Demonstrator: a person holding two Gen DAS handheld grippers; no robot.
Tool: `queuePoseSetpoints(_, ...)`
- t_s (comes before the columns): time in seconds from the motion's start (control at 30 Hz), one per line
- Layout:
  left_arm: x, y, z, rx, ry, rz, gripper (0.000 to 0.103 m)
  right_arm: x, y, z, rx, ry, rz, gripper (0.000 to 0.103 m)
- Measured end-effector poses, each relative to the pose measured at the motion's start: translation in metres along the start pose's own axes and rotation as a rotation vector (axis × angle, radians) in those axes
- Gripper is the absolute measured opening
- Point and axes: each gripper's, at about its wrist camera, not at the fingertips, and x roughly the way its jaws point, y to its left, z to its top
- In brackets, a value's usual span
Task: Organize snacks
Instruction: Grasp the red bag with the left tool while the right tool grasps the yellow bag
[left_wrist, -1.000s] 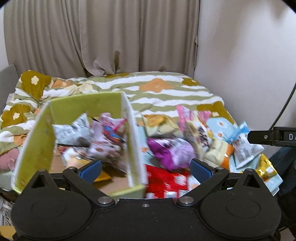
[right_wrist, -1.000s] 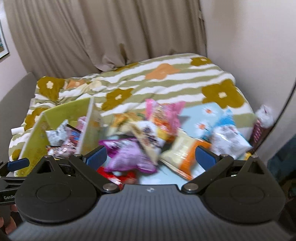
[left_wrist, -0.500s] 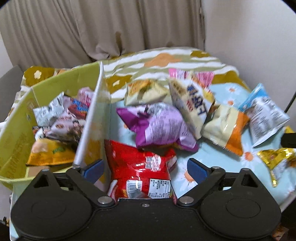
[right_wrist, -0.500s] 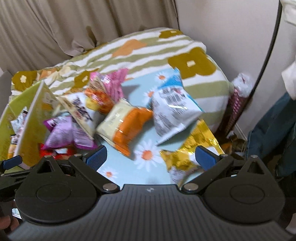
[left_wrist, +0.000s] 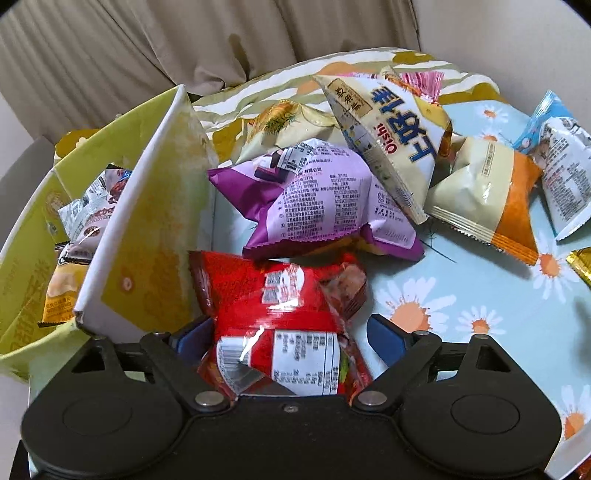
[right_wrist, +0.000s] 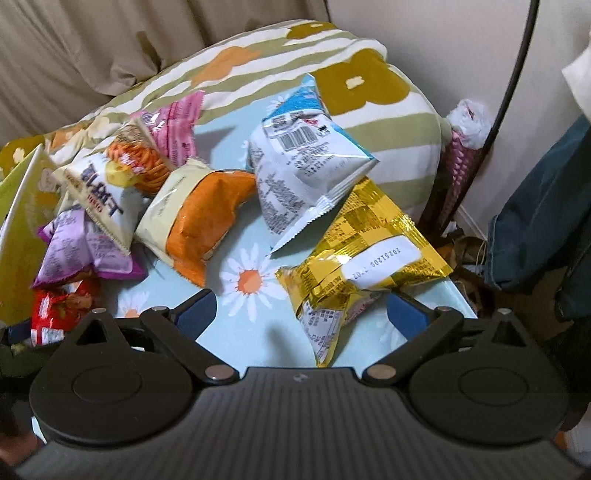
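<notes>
My left gripper (left_wrist: 290, 334) is open, its jaws on either side of a red snack bag (left_wrist: 277, 302) that lies on the daisy-print cloth (left_wrist: 461, 295). The left fingertip looks close to the bag. A green cardboard box (left_wrist: 147, 229) with several snack packs stands to the left. My right gripper (right_wrist: 301, 314) is open around the near end of a gold foil bag (right_wrist: 362, 254). Purple (left_wrist: 317, 206), cream Oishi (left_wrist: 388, 122), orange-cream (right_wrist: 199, 218) and blue-white (right_wrist: 303, 158) bags lie beyond.
The cloth lies on a striped flower blanket (right_wrist: 369, 85) in front of a curtain (left_wrist: 184, 48). The cloth's right edge drops off beside a wall, a black cable (right_wrist: 517, 59) and denim clothing (right_wrist: 535, 229).
Both grippers have moved forward and down towards the snacks. The left one now straddles the red bag, the right one the gold bag. Both stay open.
</notes>
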Motion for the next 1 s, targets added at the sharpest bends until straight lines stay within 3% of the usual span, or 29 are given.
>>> queuePoseSetpoints(0.3, 0.008, 0.001, -0.001, 0.011, 0.013, -0.007, 0.082, 0.015, -0.009, 0.008, 0.072, 0.014, 0.001, 0.103)
queuePoseSetpoints(0.53, 0.002, 0.005, -0.004, 0.008, 0.002, -0.023, 0.074, 0.021, -0.016, 0.011, 0.126, 0.015, -0.007, 0.095)
queuePoseSetpoints(0.77, -0.011, 0.004, -0.017, -0.004, 0.003, -0.051, 0.073, 0.025, -0.026, 0.016, 0.223, 0.013, 0.001, 0.083)
queuePoseSetpoints(1.0, -0.021, 0.008, -0.018, -0.025, -0.012, -0.051, 0.073, 0.019, -0.041, 0.017, 0.365, -0.003, 0.053, 0.083)
